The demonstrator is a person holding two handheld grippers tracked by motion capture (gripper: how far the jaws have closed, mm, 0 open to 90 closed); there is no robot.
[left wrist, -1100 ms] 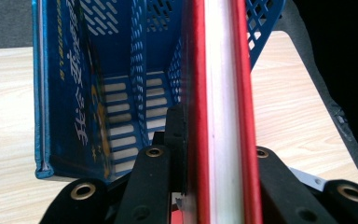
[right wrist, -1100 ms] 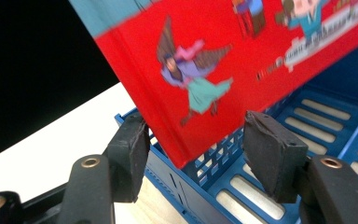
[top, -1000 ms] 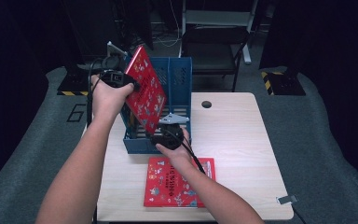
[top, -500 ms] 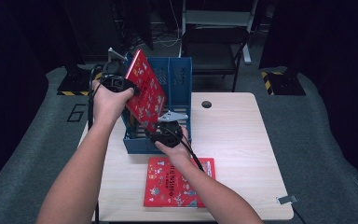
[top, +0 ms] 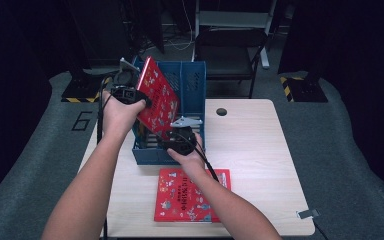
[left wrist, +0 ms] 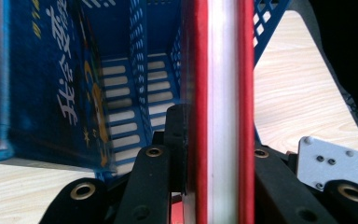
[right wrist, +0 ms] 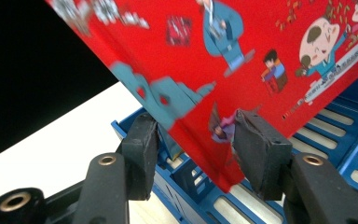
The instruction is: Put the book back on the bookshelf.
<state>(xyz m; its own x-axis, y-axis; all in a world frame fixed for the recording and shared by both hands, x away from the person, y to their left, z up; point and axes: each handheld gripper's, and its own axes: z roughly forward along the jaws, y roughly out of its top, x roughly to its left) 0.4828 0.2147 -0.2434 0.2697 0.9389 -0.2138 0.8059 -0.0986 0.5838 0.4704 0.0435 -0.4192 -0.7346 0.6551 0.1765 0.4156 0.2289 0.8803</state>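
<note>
A red picture book (top: 157, 100) hangs tilted over the blue file rack (top: 192, 85), its lower corner down inside a slot. My left gripper (top: 136, 97) is shut on the book's upper edge. In the left gripper view the book (left wrist: 221, 93) stands edge-on between the jaws of that gripper (left wrist: 219, 154). My right gripper (top: 180, 136) sits at the rack's front. Its jaws (right wrist: 200, 158) stand open on either side of the book's lower corner (right wrist: 261, 56). A second red book (top: 192, 195) lies flat on the table.
A blue book (left wrist: 51, 84) stands in the rack's left slot. The wooden table (top: 260, 150) has a round cable hole (top: 221, 111) at the back and a scrap of tape (top: 307, 214) at its front right corner. A chair (top: 230, 45) stands beyond the table.
The tilted red book has sunk slightly towards the rack. My right gripper has crept up and left to the book's lower corner.
</note>
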